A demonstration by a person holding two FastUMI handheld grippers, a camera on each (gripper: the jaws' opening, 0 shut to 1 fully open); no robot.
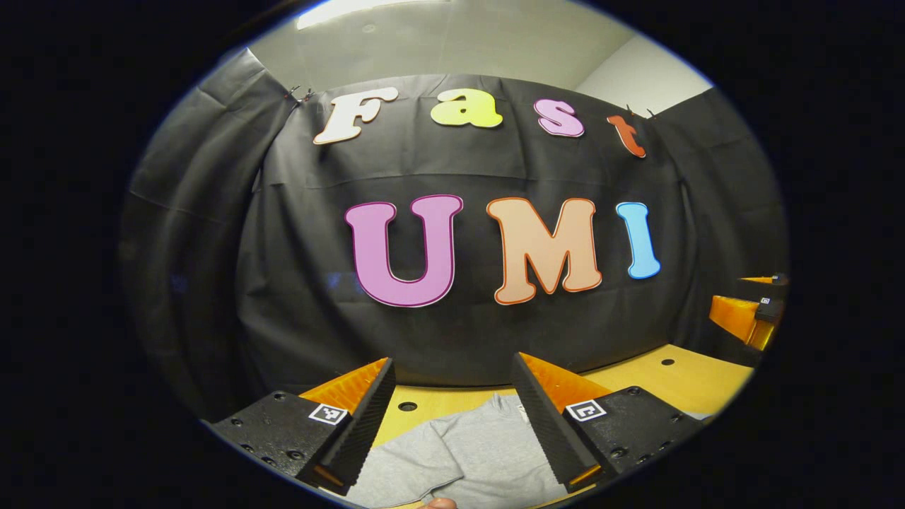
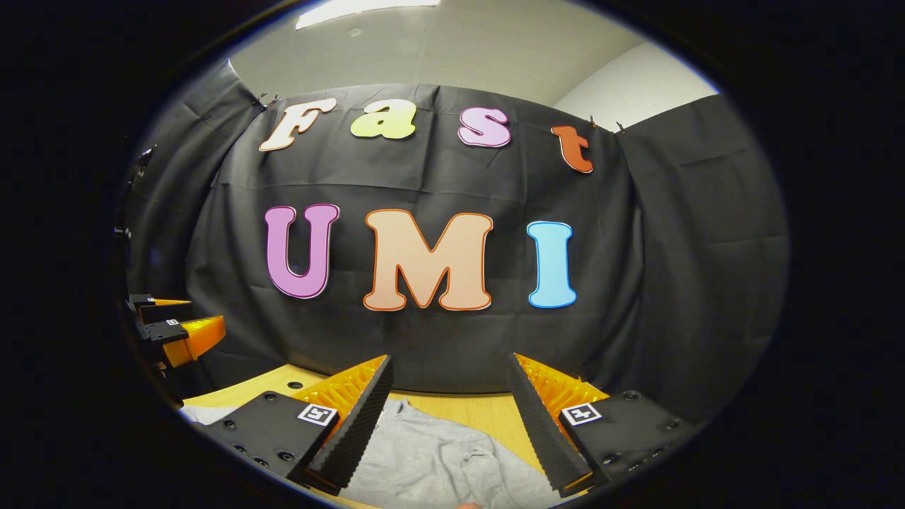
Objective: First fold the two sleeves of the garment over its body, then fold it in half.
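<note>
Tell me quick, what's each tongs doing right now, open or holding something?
Left tongs: open, empty, above the grey garment.
Right tongs: open, empty, above the garment too.

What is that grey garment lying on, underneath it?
The grey garment lies on a light wooden table with small round holes. The tabletop under the cloth is covered, so anything beneath it cannot be seen.

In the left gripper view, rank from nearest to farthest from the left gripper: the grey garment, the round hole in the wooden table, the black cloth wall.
1. Grey fabric garment, directly below and between the left gripper's fingers.
2. Round hole in the light wooden table, just past the garment's edge.
3. Black cloth wall, behind the table.
</note>
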